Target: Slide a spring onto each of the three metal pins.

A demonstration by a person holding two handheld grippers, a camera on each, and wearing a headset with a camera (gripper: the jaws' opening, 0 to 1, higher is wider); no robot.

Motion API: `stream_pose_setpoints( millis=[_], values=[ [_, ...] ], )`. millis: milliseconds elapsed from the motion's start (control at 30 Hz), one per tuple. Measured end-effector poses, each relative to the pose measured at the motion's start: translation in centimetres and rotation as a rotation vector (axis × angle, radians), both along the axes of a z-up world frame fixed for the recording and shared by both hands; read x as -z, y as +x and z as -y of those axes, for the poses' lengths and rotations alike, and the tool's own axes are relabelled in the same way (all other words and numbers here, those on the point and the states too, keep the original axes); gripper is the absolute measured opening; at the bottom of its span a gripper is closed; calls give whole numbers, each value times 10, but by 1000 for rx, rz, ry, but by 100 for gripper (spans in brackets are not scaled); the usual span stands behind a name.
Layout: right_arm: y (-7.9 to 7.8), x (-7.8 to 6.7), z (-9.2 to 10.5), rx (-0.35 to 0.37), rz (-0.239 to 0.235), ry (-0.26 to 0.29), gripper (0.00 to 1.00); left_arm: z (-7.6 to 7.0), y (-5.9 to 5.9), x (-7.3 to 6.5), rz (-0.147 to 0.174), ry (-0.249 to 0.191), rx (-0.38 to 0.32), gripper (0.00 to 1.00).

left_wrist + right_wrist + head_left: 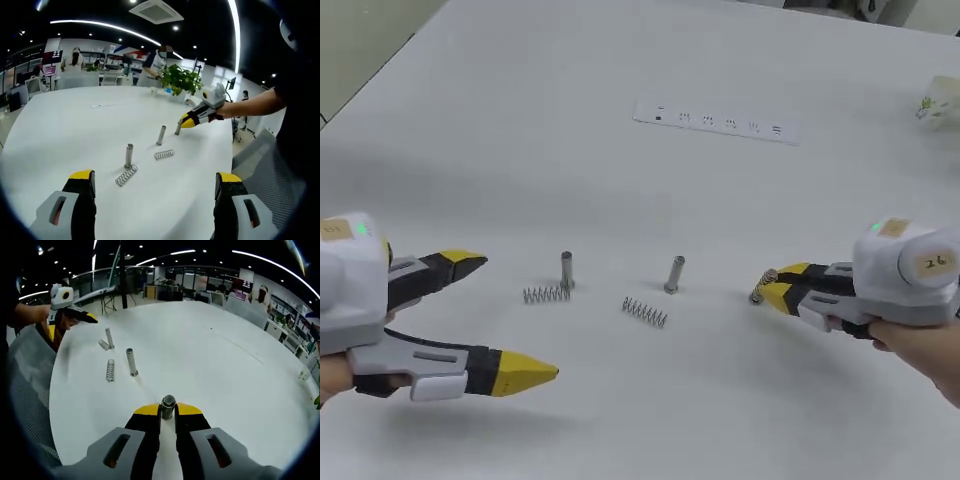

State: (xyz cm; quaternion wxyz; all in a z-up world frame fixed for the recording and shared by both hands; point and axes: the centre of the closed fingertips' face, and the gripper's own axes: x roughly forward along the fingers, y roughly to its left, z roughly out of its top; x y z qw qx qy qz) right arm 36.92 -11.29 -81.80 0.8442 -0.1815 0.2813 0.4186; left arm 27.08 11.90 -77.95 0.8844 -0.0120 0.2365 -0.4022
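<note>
Two bare metal pins (567,270) (674,274) stand upright mid-table. One loose spring (546,294) lies against the left pin's foot, and a second spring (645,312) lies in front of the right pin. My right gripper (770,286) is shut on a third pin (168,407), which has spring coils around it and stands between the jaws. My left gripper (505,318) hovers open at the left with nothing between its jaws. In the left gripper view the nearer pin (129,155) and spring (126,175) sit just ahead, with the right gripper (186,121) beyond.
A white power strip (718,122) lies flat at the far middle of the white table (620,180). A small pale object (940,104) sits at the far right. A potted plant (181,80) and people stand beyond the table's far end.
</note>
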Motion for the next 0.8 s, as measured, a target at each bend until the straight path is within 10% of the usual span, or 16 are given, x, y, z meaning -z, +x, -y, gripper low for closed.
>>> stream_pose_setpoints(
  millis=[800],
  values=[
    [-2,-23,1,56,17,103,21,2,-3,-4,5,-6,2,97]
  ],
)
